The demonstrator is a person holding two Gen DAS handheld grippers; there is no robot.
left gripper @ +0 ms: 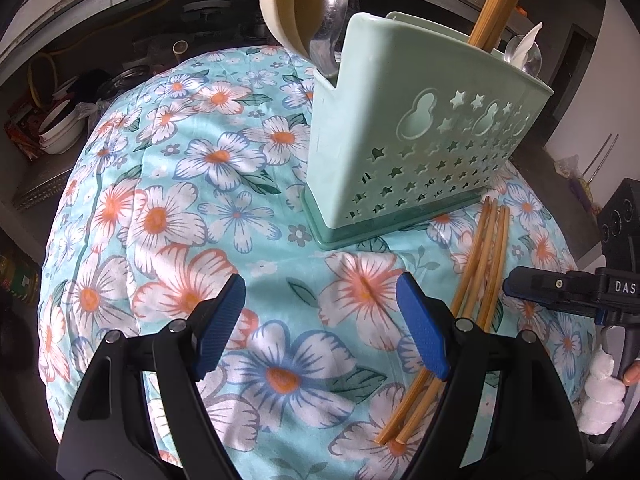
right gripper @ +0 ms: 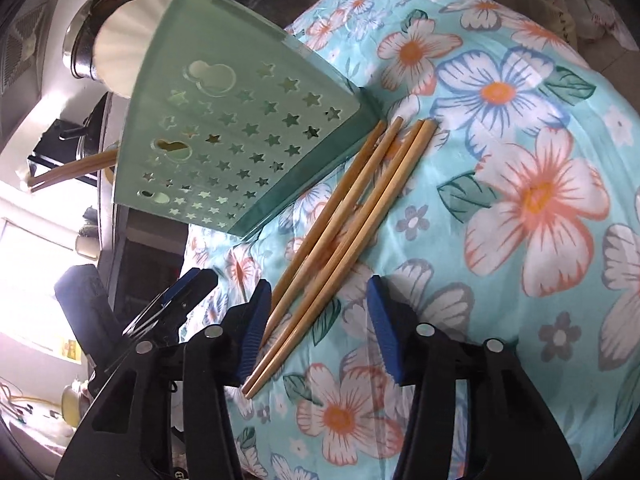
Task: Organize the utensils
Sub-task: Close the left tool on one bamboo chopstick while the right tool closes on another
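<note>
Several loose bamboo chopsticks (right gripper: 352, 208) lie in a bundle on the floral cloth, their far tips against the base of a mint-green utensil holder (right gripper: 240, 128). My right gripper (right gripper: 320, 328) straddles their near ends. Its left pad sits right beside them and its right pad stands clear, so the jaws are open. In the left wrist view the holder (left gripper: 420, 140) stands upright with a metal spoon (left gripper: 332, 20), a beige ladle, more chopsticks and a white spoon in it. My left gripper (left gripper: 320, 320) hangs open and empty over the cloth, just left of the loose chopsticks (left gripper: 480, 264).
The floral cloth (left gripper: 180, 200) drops away on all sides. Stacked bowls (left gripper: 60, 128) and clutter sit on a dark shelf to the far left. A person's hand with a white wrapped finger (left gripper: 604, 392) holds the right gripper's handle.
</note>
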